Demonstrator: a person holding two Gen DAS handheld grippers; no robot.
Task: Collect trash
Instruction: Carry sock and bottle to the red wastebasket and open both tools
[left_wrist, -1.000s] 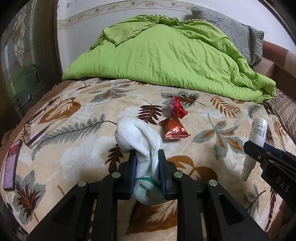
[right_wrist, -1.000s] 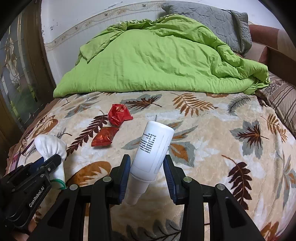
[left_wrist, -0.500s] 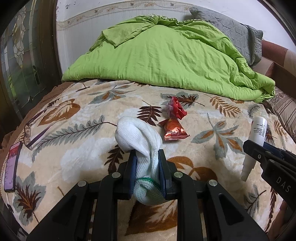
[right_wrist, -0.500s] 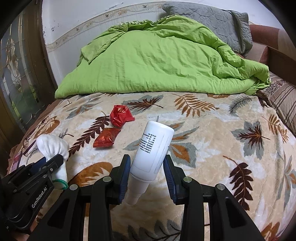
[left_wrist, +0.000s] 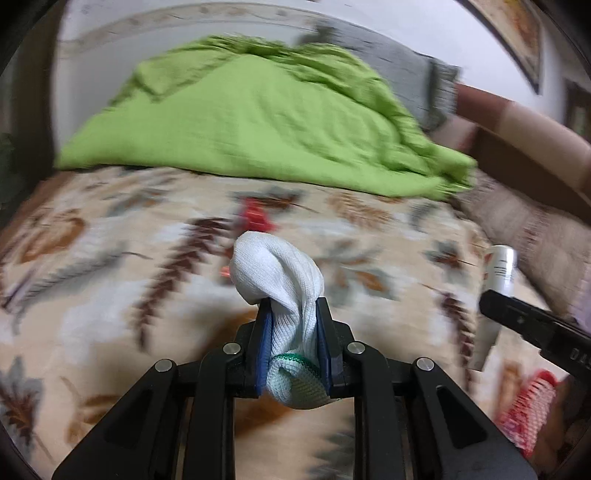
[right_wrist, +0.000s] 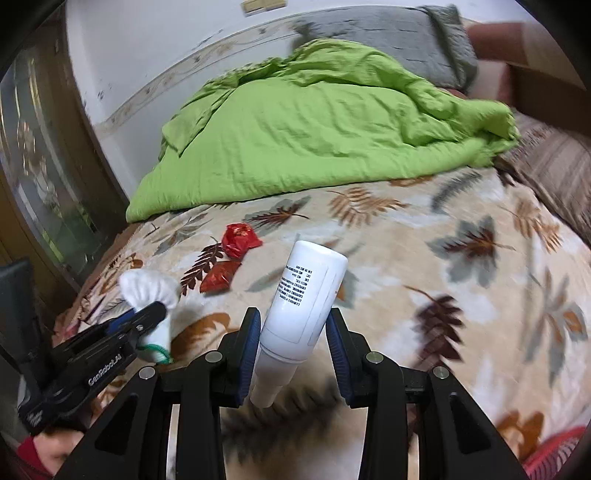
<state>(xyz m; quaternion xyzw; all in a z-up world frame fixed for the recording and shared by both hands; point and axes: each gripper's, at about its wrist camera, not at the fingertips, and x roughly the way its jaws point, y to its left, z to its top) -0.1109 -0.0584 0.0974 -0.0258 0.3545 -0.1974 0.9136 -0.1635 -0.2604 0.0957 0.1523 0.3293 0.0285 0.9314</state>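
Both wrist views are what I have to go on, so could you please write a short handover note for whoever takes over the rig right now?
Left tongs: shut on the white sock, held above the leaf-print blanket.
Right tongs: shut on the white bottle, cap end down.
Done: both items are picked up.
Left: two red wrappers lie on the blanket, near the green duvet. A red mesh basket shows at the lower right of the left view; it may be the bin, but I cannot confirm that.

The left claw (left_wrist: 291, 314) is clamped on a white sock (left_wrist: 277, 273); the right claw (right_wrist: 293, 328) grips a white bottle (right_wrist: 308, 291), both held side by side, pointing forward.
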